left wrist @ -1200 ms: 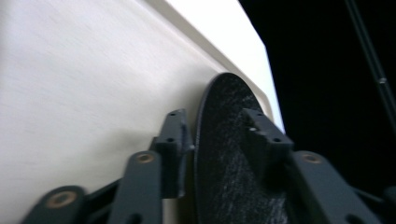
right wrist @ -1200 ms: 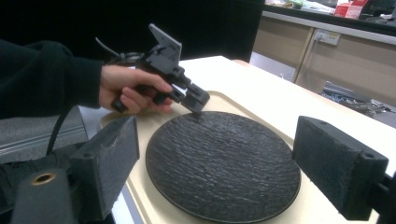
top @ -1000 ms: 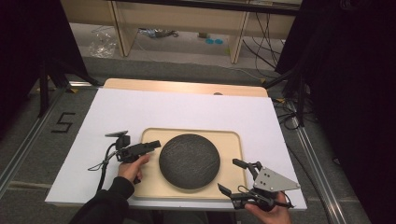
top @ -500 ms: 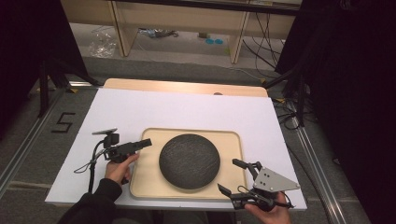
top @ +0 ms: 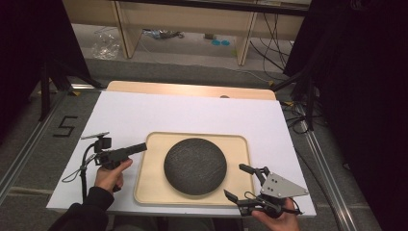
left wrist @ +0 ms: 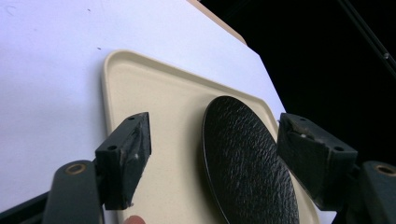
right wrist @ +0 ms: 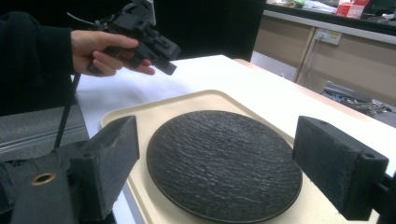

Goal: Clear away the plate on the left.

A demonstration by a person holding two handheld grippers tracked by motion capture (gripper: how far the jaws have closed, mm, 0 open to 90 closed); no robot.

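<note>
The left gripper (top: pixel 139 147) hovers just off the tray's (top: pixel 149 183) left edge, its jaws having just been opening, now wide and empty. The black plate (top: pixel 195 165) lies mid-tray near the worktop's (top: pixel 192 113) front edge. The right gripper (top: pixel 239 182) waits at the tray's front right corner, jaws wide, empty.

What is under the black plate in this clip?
The black plate lies flat on a beige tray, which rests on the white table cover. The tray surface beneath the plate is covered and cannot be seen.
</note>
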